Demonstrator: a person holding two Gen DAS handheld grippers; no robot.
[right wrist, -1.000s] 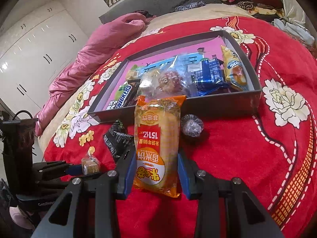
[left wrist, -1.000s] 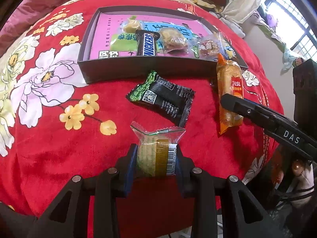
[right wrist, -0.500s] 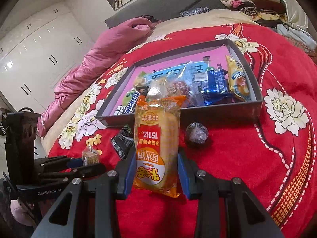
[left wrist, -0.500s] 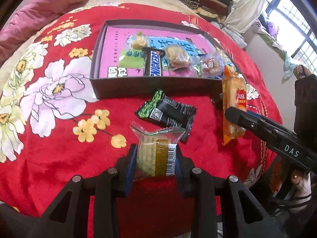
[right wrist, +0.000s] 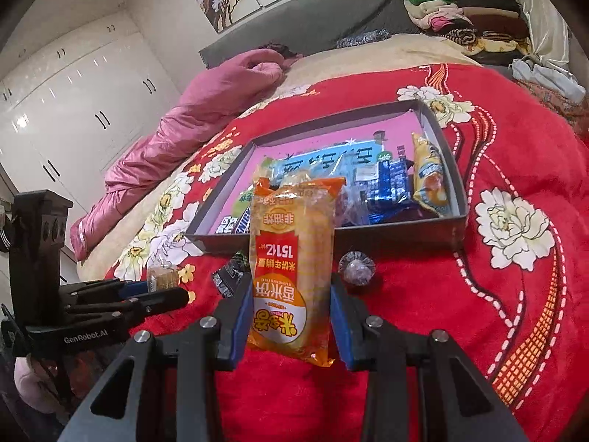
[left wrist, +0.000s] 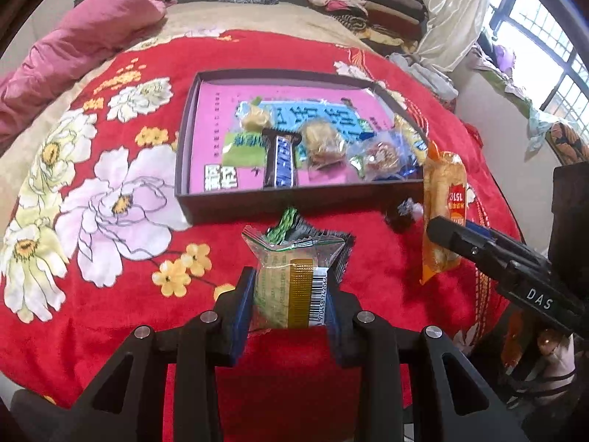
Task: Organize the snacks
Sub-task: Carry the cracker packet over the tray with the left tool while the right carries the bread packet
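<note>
Left wrist: left gripper (left wrist: 291,294) clamps clear-wrapped pastry (left wrist: 289,287), right gripper (right wrist: 292,305) clamps orange packet (right wrist: 292,258).

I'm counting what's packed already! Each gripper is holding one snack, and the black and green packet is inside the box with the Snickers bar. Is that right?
Not quite. The black and green packet lies outside the box, on the red blanket in front of its near wall, as the left wrist view shows. The rest holds: each gripper grips one snack, and the Snickers bar is in the box.
</note>
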